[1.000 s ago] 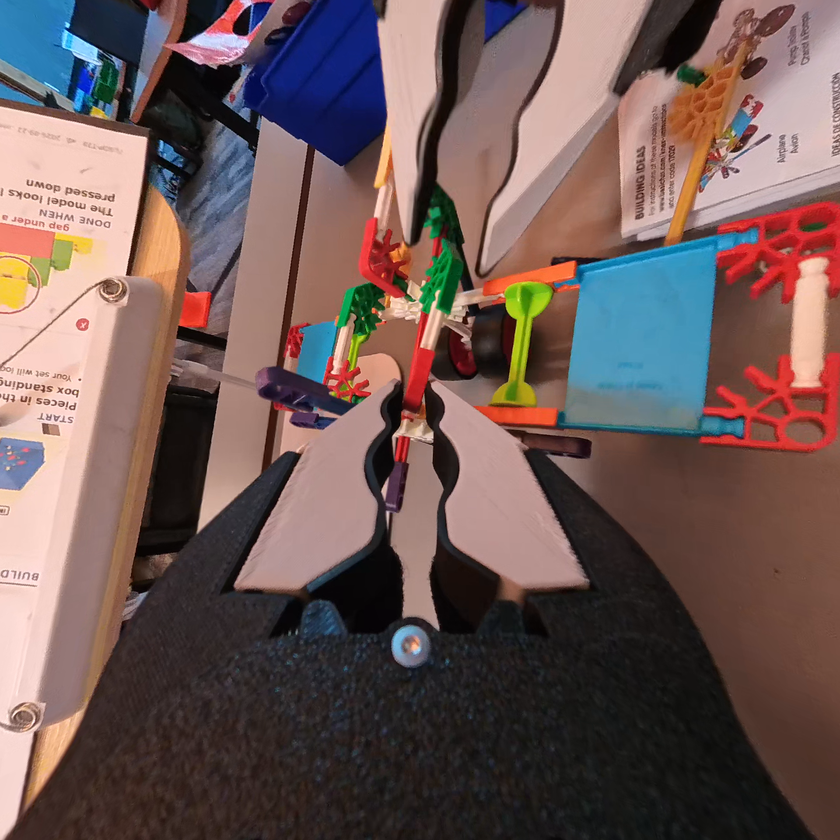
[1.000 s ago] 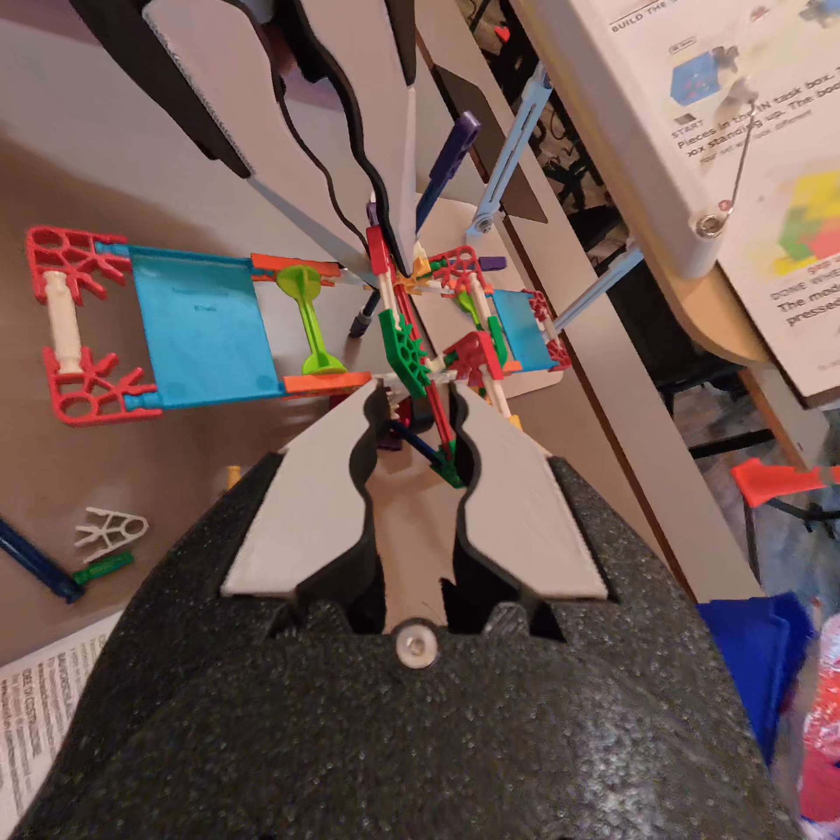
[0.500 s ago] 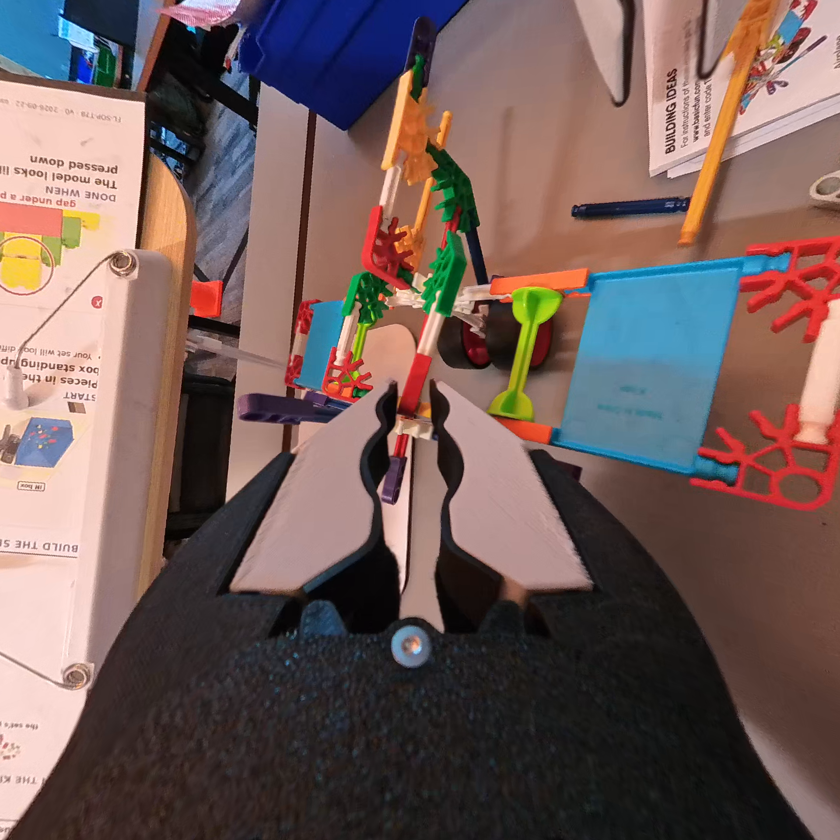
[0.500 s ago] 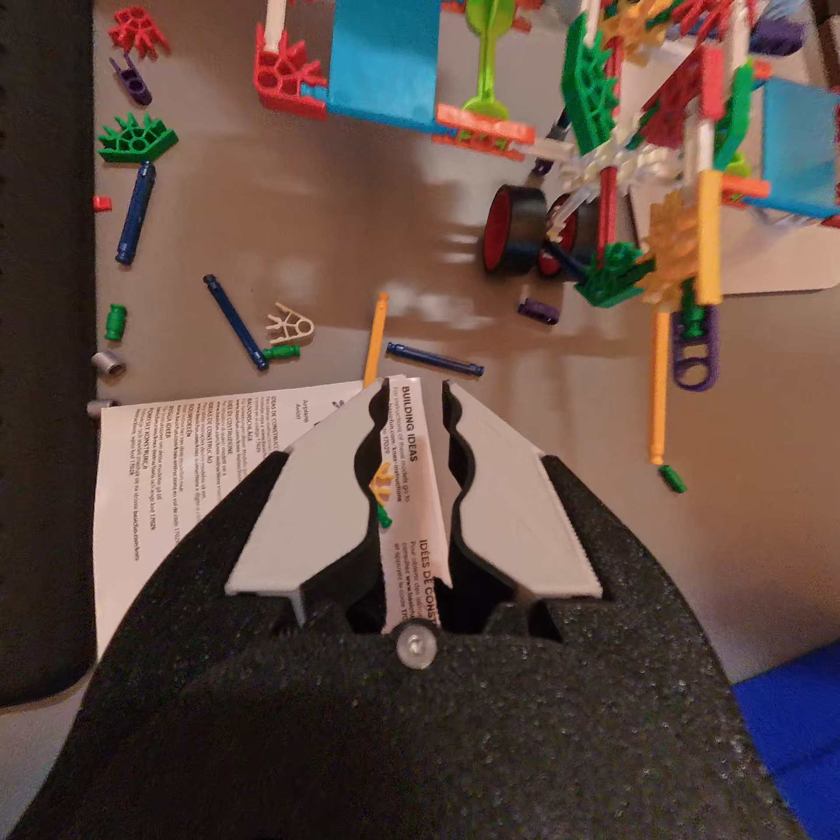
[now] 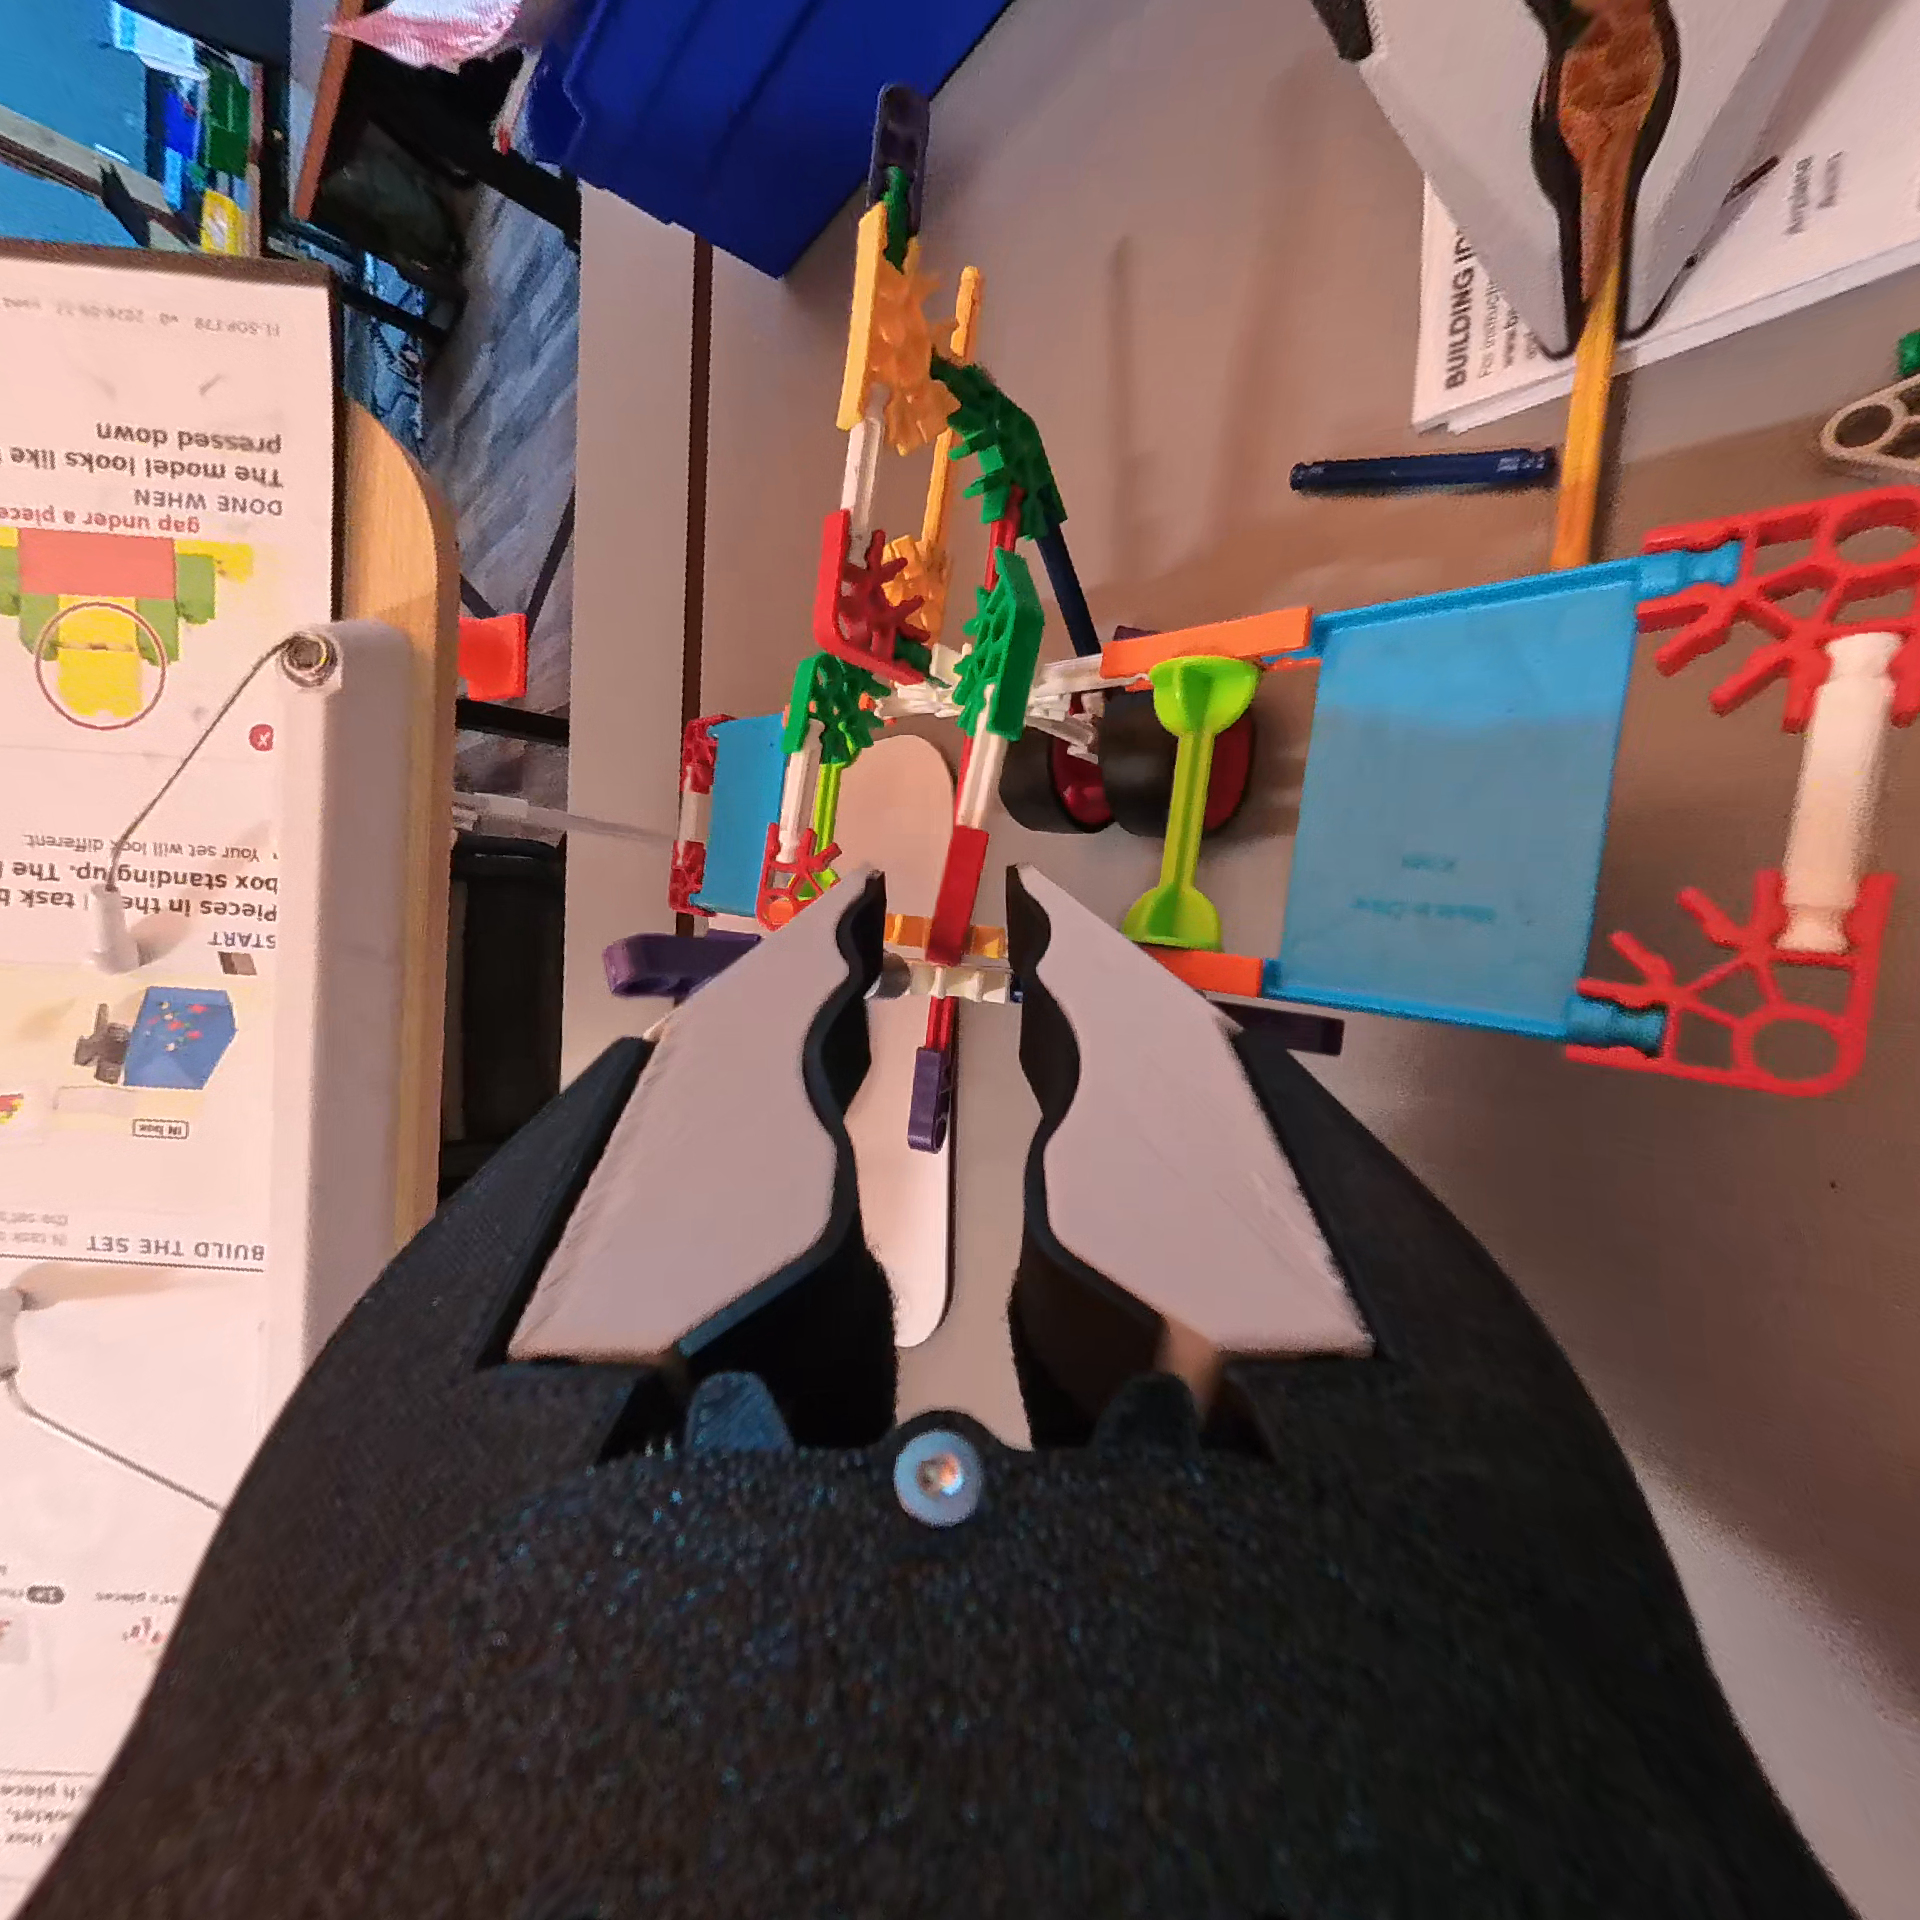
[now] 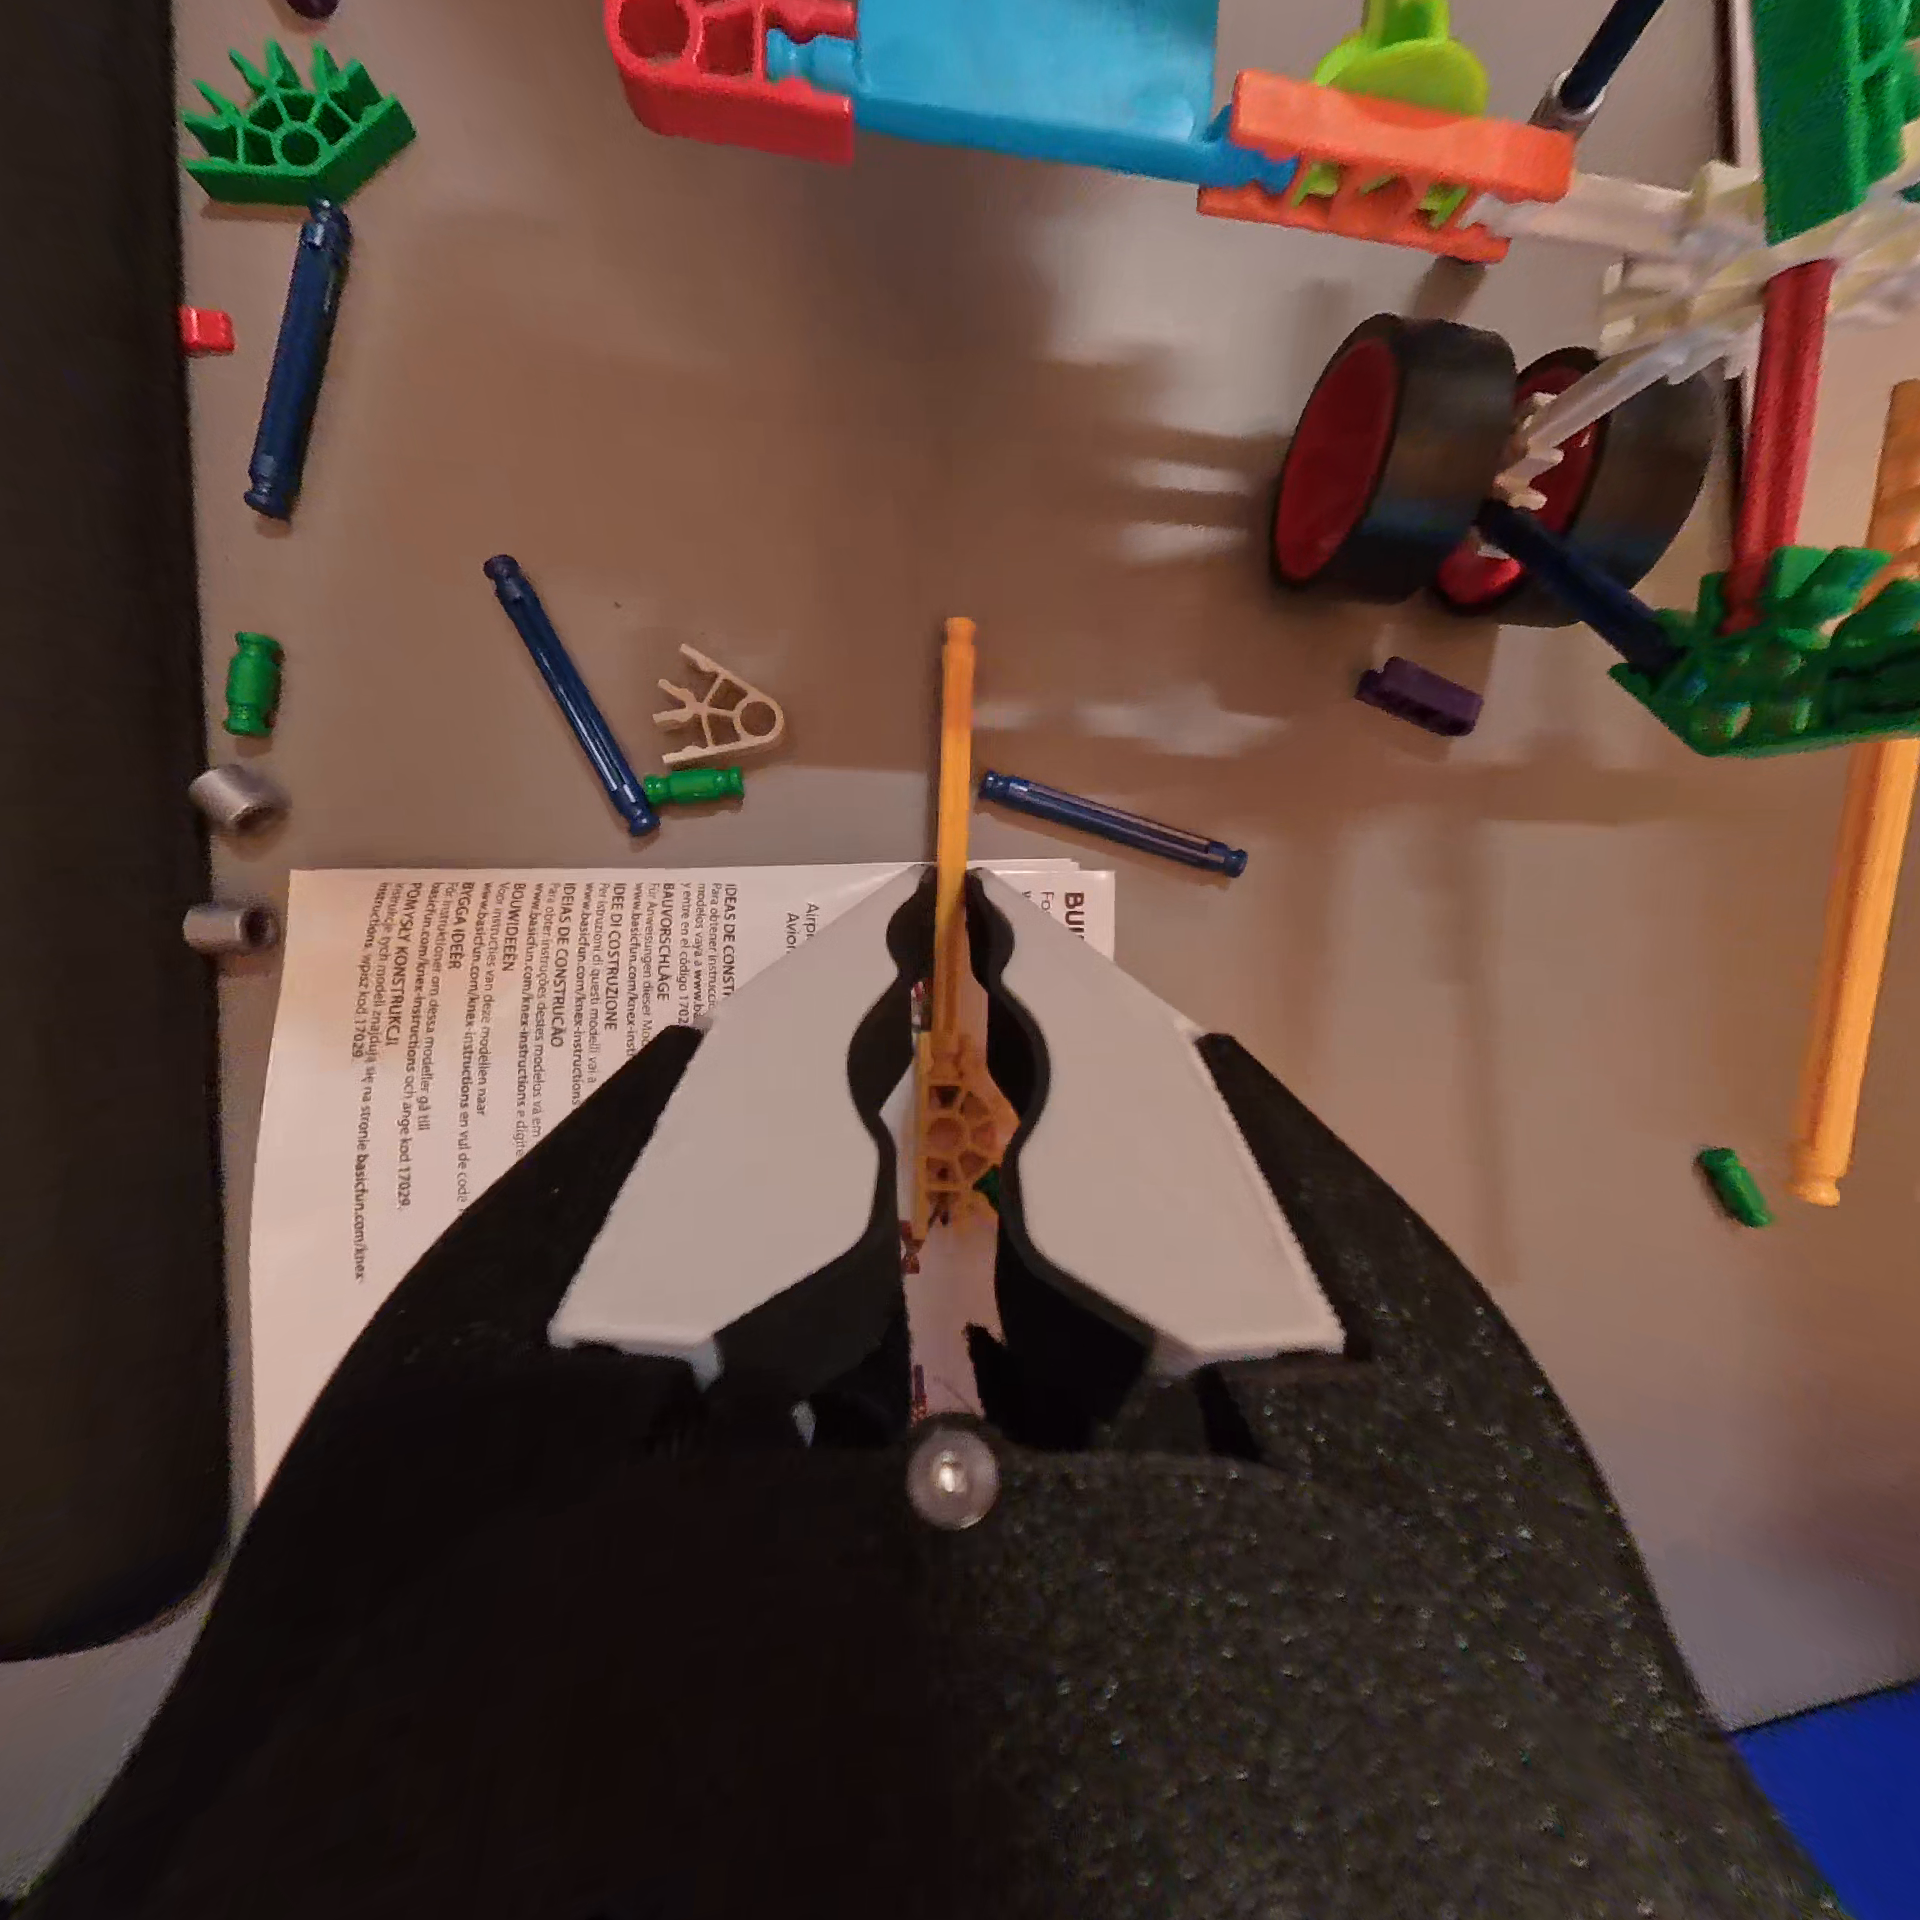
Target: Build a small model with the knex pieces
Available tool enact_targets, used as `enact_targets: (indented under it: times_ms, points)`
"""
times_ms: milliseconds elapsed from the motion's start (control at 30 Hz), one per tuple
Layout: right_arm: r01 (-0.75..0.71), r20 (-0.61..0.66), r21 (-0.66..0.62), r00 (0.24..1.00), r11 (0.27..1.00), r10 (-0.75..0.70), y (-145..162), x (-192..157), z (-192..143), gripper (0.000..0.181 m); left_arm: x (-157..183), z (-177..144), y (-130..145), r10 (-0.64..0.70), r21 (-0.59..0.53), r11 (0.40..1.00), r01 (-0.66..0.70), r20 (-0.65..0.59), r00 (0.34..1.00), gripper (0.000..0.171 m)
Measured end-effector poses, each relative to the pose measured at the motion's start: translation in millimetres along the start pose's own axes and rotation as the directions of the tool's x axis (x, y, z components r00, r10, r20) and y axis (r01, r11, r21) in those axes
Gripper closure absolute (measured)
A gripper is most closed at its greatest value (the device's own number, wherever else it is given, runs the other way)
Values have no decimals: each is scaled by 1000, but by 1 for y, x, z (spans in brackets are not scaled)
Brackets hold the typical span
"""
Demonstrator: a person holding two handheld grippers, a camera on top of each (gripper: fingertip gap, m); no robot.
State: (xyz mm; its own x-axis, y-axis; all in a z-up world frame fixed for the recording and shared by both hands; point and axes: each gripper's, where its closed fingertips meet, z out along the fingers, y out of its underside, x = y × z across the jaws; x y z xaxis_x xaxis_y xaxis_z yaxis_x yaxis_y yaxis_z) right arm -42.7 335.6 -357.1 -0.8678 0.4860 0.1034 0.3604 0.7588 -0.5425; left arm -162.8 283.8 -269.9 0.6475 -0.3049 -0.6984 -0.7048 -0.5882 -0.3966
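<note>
The yellow rod with its yellow connector lies clamped between the right gripper's fingers, over the leaflet. The left gripper, jaws parted, straddles the toy model's red rod ahead.

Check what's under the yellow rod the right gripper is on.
The right gripper is shut on the yellow rod. Its far half lies over bare grey table; its near half, with a yellow connector, lies over the printed leaflet. The fingers hide most of that leaflet page.

Printed text covers the instruction leaflet and white placard.
</note>
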Motion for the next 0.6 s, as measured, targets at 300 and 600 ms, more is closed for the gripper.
enact_targets:
  times_ms: [300, 600]
  points:
    - [-46, -8, 120, 999, 992, 48, -6, 12, -23, 176, 1, -6, -16, 15, 4, 1000, -15, 14, 1000, 144]
    - [-79, -119, 298, 986, 951, 119, -16, 46, -58, 176, 13, 12, -32, 59, -50, 997, -58, 27, 998, 147]
